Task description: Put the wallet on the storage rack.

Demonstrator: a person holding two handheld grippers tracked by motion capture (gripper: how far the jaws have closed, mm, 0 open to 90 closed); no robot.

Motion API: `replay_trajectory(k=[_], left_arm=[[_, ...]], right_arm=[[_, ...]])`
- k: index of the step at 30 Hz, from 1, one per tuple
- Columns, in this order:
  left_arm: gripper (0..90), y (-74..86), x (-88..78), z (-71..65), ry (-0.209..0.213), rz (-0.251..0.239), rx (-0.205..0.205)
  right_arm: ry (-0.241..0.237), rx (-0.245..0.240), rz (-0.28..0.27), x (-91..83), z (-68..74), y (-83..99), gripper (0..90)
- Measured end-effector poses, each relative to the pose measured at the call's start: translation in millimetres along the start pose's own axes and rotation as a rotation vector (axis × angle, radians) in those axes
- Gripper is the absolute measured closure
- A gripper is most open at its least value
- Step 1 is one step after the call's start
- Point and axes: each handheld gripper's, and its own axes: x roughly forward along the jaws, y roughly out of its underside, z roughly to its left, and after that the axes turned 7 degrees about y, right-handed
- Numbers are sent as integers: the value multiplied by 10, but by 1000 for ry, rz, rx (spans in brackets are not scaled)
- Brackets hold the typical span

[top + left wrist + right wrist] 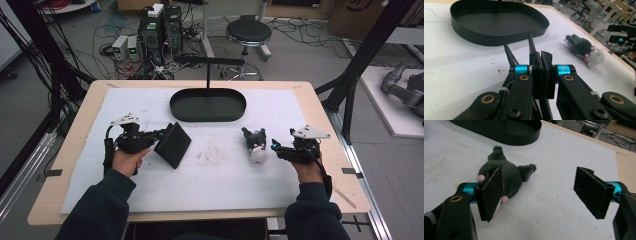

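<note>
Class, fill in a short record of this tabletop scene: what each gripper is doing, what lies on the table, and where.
left gripper: jaws shut on a flat black square plate, held tilted
right gripper: jaws open, beside the plush toy
plush toy: grey and white, lying on the white mat
black oval tray: at the mat's far edge, nothing in it

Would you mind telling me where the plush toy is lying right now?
In the high view the plush toy lies on the white mat, right of centre, just ahead of the open right tongs and below the black tray.
</note>
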Motion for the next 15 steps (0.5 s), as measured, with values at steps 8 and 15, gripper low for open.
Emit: replay_trajectory(k=[8, 15], left_arm=[[875, -14, 180, -202, 45, 18, 61], [778, -16, 367, -395, 14, 107, 161]], right_arm=[[2, 2, -3, -3, -3, -2, 241], [5, 8, -5, -20, -20, 6, 241]])
